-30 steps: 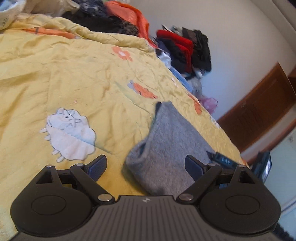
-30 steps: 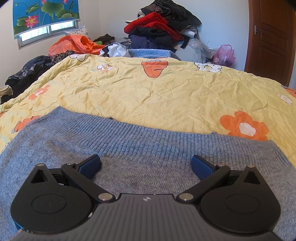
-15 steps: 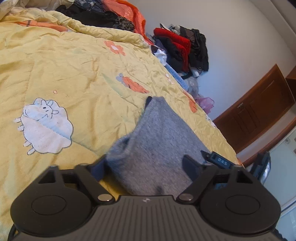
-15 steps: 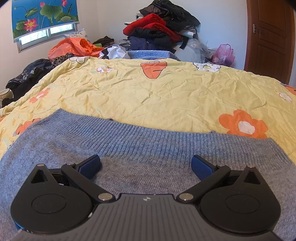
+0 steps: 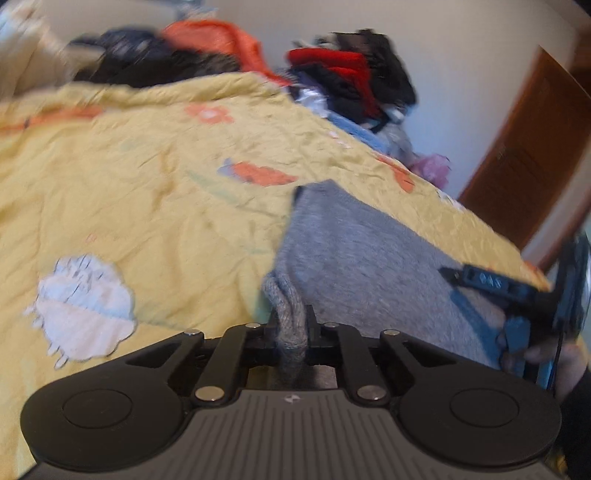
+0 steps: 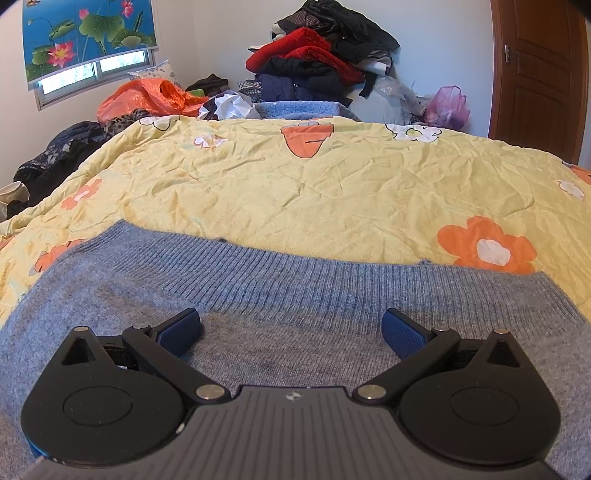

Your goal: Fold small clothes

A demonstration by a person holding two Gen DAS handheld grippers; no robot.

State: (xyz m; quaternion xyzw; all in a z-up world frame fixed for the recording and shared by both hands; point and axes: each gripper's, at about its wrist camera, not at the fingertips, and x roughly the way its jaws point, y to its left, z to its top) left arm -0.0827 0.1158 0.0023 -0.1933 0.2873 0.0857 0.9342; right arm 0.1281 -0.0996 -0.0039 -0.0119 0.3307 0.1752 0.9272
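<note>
Left wrist view, blurred: grey knit sweater [image 5: 354,251] spread flat across crinkled yellow quilt [image 5: 155,192], soft fuzzy wool against thin creased cotton printed with orange flowers and a white sheep at 9 o'clock. Left gripper [image 5: 291,325] closed tight on a bunched ridge of the sweater's near edge, the pinched fold standing up between the two fingers and rising a little off the quilt. Right gripper [image 5: 517,306] visible at 3 o'clock in the same view, black frame with blue pads, low over the sweater's far side beside a hand.

Right wrist view, sharp: same sweater [image 6: 295,295] filling the lower half, bluish-grey, with a wide ribbed band running straight from 9 to 3 o'clock and a finer, flatter knit nearer the camera. Right gripper [image 6: 291,328] spread wide, textured blue pads [image 6: 400,330] far apart over the knit with nothing between them; contact with the fabric not clear from this angle. Quilt [image 6: 332,184] beyond, at 12 o'clock, wrinkled and slightly puffy, with a carrot-shaped orange patch and white blossoms. Heap of red, black and navy clothes [image 6: 317,62] against the wall behind, a shiny orange plastic bag [image 6: 147,98] at 10 o'clock, a lotus-print blind [image 6: 88,33] over the window, a panelled brown wooden door [image 6: 539,74] at 2 o'clock.
</note>
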